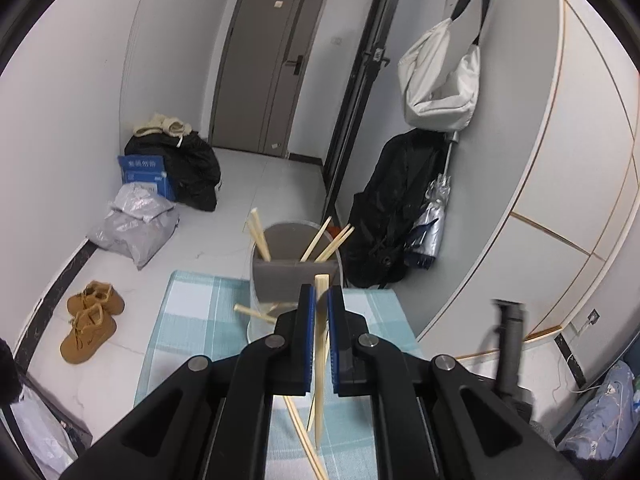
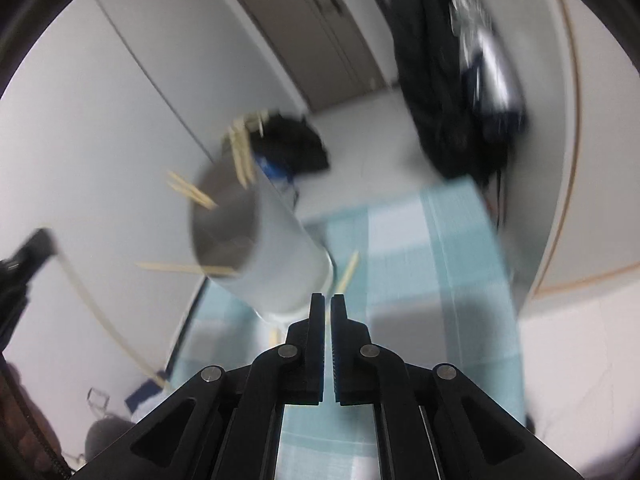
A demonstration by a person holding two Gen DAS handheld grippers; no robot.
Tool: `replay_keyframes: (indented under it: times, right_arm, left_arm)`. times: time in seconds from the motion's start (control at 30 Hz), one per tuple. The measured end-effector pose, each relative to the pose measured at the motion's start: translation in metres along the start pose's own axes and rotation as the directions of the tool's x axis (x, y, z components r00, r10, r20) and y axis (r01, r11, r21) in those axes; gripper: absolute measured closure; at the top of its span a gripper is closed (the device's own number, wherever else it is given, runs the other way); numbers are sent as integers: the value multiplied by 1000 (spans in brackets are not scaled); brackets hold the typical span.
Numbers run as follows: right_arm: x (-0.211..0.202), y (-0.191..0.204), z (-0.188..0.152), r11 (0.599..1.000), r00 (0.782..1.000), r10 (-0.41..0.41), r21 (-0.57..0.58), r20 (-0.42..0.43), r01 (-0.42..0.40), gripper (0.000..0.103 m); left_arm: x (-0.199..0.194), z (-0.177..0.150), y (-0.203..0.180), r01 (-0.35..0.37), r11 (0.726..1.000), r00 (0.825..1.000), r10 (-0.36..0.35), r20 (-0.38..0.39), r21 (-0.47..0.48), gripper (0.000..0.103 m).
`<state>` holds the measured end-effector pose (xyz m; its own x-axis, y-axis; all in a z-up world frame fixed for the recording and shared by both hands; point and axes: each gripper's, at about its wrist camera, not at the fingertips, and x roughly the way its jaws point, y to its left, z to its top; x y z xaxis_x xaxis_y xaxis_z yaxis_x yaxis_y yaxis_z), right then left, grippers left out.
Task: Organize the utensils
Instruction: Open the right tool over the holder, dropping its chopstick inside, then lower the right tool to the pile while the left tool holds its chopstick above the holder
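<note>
A grey divided utensil holder (image 1: 295,268) stands at the far end of a table with a blue checked cloth (image 1: 192,320) and holds several wooden chopsticks (image 1: 259,239). My left gripper (image 1: 319,300) is just in front of the holder with a wooden chopstick (image 1: 320,360) standing between its blue pads, its jaws a little apart around it. More chopsticks (image 1: 304,436) lie on the cloth below. In the blurred right wrist view the holder (image 2: 260,248) is close ahead on the left. My right gripper (image 2: 327,312) is nearly closed and empty.
The table is narrow, with floor on both sides. On the floor are brown boots (image 1: 90,320), grey and black bags (image 1: 136,228) and a blue box (image 1: 146,174). A black bag and umbrella (image 1: 400,216) lean on the right wall. A loose chopstick (image 2: 347,272) lies by the holder.
</note>
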<state>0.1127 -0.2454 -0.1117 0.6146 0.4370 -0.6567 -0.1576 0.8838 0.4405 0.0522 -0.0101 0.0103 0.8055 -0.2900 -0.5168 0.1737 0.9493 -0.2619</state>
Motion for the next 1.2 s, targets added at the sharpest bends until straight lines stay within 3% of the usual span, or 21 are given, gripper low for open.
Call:
replay_keyframes:
  times: [0.13,0.27,0.43,0.53,0.67,0.77,1.0,1.2]
  right_arm:
    - [42,-1,-12,999,993,-29,-28,-116,26,88]
    - [76,22,-28,995,980,-52,-93,-191,34,86]
    - [93,47,-41,981,974,-131,-164,-184,101,74]
    - [103,59,-52,949,954,-250,-236,-167,208,71]
    - [105,72,-64,901,929,-349,-315,-121,297,76]
    - [104,76,-71,880,922,-372,-360,-112,311,96]
    - [77,62,-80,882,913,-367,-379,-179,280,97]
    - [46,51,-99,904,908,-316,-380,-275,199,98]
  left_arm:
    - [2,-3,9,-17,1000,1000,17,-12,-20,101]
    - [1,-8,21,-39,999,999,38,-22,-34,101]
    - [-2,-15,33,-50,998,998,49,-34,-46,101]
    - [-2,-17,39,-56,997,998,54,-35,-52,101]
    - [-2,-19,47,-54,996,998,52,-38,-66,101]
    - [-3,-19,52,-45,996,998,42,-35,-81,101]
    - [-5,-22,57,-20,995,1000,18,-24,-98,101]
    - [-2,-22,56,1,995,1000,-3,-26,-103,101]
